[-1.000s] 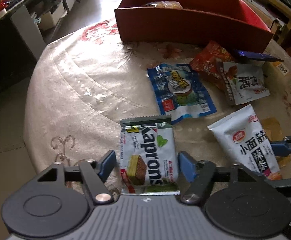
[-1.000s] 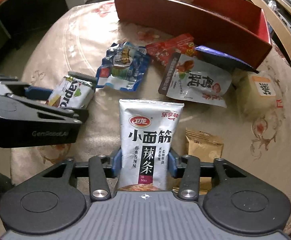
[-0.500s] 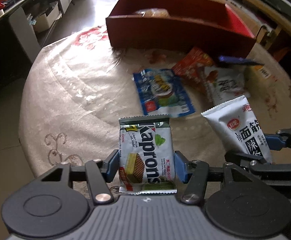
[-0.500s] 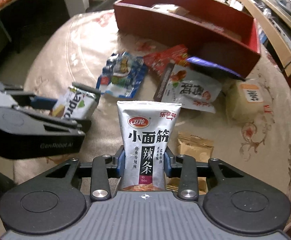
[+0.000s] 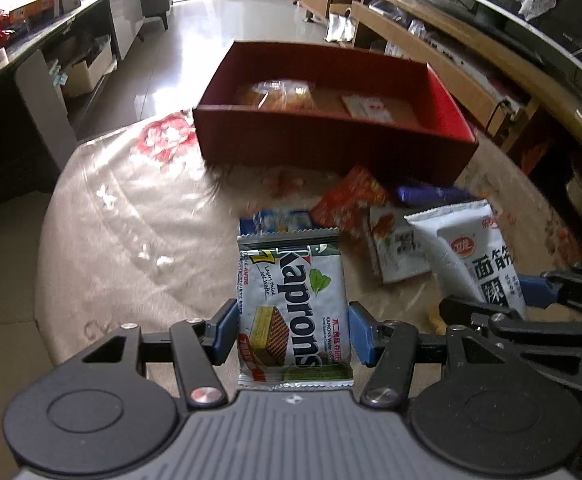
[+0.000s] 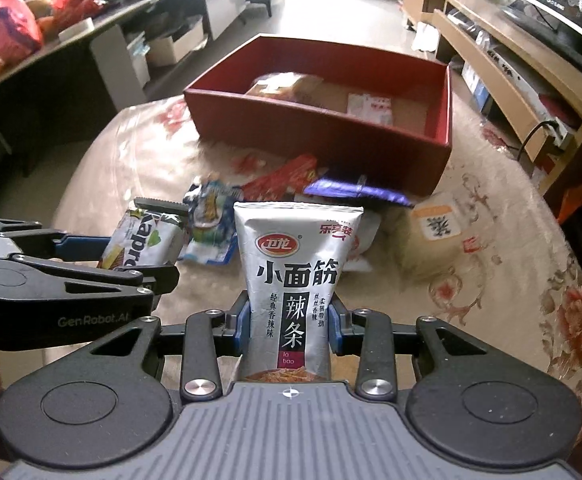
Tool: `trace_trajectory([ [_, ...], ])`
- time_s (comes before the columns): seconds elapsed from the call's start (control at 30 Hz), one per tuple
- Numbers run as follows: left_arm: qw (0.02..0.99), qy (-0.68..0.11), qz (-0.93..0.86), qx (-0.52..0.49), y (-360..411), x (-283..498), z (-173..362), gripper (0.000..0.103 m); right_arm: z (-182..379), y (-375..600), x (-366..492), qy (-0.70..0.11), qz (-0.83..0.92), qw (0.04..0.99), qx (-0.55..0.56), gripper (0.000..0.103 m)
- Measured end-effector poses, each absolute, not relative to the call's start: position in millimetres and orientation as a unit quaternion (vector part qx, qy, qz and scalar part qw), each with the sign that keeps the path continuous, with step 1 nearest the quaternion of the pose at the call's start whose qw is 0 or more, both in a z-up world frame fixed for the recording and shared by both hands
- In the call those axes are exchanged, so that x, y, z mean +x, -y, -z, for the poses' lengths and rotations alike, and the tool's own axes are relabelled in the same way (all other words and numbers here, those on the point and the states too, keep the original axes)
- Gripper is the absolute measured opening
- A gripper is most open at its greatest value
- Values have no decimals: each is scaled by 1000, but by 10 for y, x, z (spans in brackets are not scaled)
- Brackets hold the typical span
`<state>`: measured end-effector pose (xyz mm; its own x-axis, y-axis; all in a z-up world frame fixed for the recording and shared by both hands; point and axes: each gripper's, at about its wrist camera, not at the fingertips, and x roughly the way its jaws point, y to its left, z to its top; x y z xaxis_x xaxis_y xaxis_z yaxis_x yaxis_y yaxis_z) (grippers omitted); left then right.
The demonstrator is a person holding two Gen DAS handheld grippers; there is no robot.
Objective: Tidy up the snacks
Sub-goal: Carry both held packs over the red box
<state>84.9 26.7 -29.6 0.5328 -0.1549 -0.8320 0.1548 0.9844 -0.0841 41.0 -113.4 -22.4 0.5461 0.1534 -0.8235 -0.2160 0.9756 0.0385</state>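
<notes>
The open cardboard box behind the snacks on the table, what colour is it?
The open cardboard box is dark red outside and brighter red on its inner walls; the right wrist view shows it best.

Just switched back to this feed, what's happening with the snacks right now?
A person holds a gripper in each hand. The left gripper is shut on the Kaprons wafer packet; the right gripper is shut on the white spicy-strip packet. Both packets are off the table, short of the red box. Other snacks lie loose on the tablecloth.

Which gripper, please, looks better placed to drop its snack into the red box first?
Probably the right gripper: its spicy strip packet points at the red box's emptier side.
</notes>
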Motion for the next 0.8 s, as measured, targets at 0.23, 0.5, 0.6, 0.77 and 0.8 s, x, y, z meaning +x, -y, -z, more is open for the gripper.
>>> trace_trajectory([
  [0.23,885,-457,91,0,-157,994,166,58,134,1177,541,-449,-97,888,-23,44],
  [0.5,897,-434,88,-2,-71,1220,-10,58,-4,1287,715,-429,-82,900,-6,44],
  [0.6,899,-428,88,-8,-59,1303,-62,58,-58,1320,781,-421,-78,904,-2,44],
  [0.77,906,-415,83,-4,4,1447,-144,58,-149,1345,909,-407,-69,911,-9,44],
  [0.8,907,-412,82,-6,9,1480,-161,58,-170,1352,948,-404,-67,912,-10,44],
])
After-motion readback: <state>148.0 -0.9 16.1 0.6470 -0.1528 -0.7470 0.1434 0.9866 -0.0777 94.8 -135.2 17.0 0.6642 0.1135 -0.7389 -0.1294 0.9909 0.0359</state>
